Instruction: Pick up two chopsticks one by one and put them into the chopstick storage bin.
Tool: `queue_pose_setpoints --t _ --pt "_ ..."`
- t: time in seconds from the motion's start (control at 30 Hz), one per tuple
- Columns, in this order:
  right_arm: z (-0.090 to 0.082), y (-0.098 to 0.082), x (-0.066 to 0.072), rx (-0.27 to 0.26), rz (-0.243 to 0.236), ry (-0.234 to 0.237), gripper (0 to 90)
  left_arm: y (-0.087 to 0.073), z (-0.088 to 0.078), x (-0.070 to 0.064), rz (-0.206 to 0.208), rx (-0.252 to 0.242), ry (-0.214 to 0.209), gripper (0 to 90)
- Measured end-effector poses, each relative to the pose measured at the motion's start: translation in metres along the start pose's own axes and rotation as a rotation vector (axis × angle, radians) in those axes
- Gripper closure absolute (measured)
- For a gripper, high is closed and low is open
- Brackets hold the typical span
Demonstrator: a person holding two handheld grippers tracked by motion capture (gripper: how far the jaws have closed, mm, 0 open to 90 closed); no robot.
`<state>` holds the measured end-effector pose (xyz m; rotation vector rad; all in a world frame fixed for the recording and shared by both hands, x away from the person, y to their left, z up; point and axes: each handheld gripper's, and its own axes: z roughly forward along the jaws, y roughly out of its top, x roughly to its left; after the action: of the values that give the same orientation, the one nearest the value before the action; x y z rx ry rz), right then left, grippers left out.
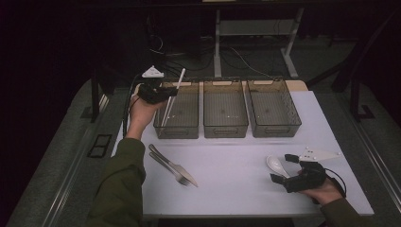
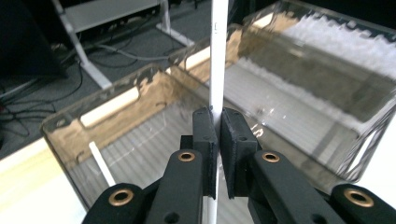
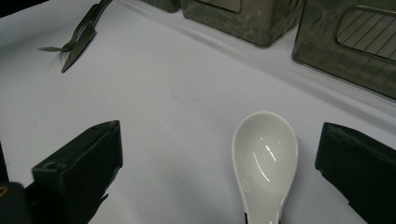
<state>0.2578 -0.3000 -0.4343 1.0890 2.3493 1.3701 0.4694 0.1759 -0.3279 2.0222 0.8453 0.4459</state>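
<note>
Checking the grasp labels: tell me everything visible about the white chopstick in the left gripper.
The white chopstick is a thin, straight, smooth stick, plastic by the look. The left gripper has its black jaws shut on it partway along; the rest runs past them at both ends. In the high view it slants over the leftmost bin, lower end inside. A second white stick already lies in that bin.

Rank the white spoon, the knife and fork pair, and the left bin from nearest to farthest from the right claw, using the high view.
1. White spoon: just left of the right claw, at its open jaws.
2. Knife and fork pair: across the table, on the left side near the front.
3. Left bin: farthest, at the back left, where the left claw holds a white chopstick.
</note>
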Motion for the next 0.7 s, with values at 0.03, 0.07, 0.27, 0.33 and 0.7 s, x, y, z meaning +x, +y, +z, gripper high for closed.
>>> queue_pose_setpoints --t 0.03,0.07,0.27,0.33,0.7 --pt "0.000 0.000 0.000 0.000 0.000 0.000 0.7 -0.002 0.001 0.001 0.003 0.010 0.001 84.3" --pt "0.000 0.000 0.000 0.000 -0.001 0.001 0.7 -0.003 0.002 0.002 -0.008 0.012 -0.002 84.3" --pt "0.000 0.000 0.000 0.001 -0.001 0.000 0.7 -0.010 0.006 0.007 -0.035 0.028 -0.002 84.2" --pt "0.000 0.000 0.000 0.000 -0.001 0.000 0.7 -0.012 0.008 0.006 -0.046 0.020 -0.005 84.2" --pt "0.000 0.000 0.000 0.001 -0.002 0.002 0.7 -0.014 0.037 0.003 -0.073 0.089 0.021 83.6"
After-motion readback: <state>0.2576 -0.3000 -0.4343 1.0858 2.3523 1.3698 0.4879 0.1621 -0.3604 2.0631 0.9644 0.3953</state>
